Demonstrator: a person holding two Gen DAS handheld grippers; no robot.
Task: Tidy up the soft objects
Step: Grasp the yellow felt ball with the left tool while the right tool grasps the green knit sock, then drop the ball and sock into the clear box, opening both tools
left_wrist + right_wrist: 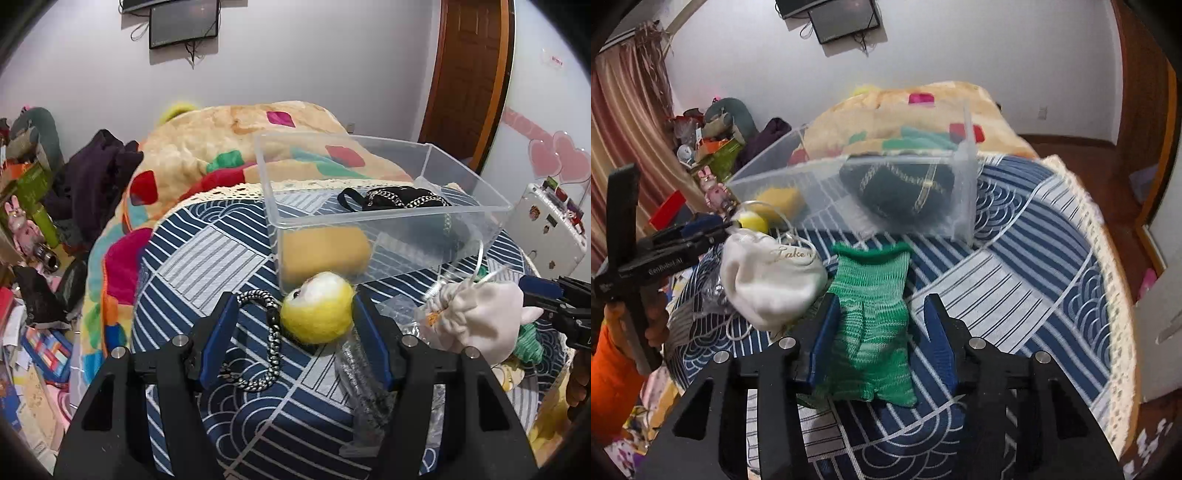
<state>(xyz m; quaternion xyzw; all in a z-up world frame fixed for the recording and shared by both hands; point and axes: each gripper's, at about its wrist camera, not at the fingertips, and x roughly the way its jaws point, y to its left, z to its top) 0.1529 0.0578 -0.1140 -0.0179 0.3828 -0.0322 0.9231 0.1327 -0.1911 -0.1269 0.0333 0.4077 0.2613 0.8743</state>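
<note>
I am working over a bed spread with a blue and white patterned cloth [1015, 280], a white wall and a wall screen behind. My left gripper [293, 321] stands wide open with nothing in its grasp, its right finger just beside a yellow felt ball [317, 310] whose braided cord [264, 339] loops between the fingers. My right gripper [879, 339] is also open and empty, straddling a green knit glove [871, 325] lying flat on the cloth. Beside the glove sits a white drawstring pouch [768, 284], and beyond is the clear plastic box [369, 221] already holding a yellow sponge [325, 254] and a dark chain-trimmed bag [402, 197]. I judge the ball light and springy, best pinched across its middle; the glove is limp and thin, so I would gather it at mid-palm. The left view shows the box interior from above; the right view alone shows the glove whole and the lettering on the pouch.
</note>
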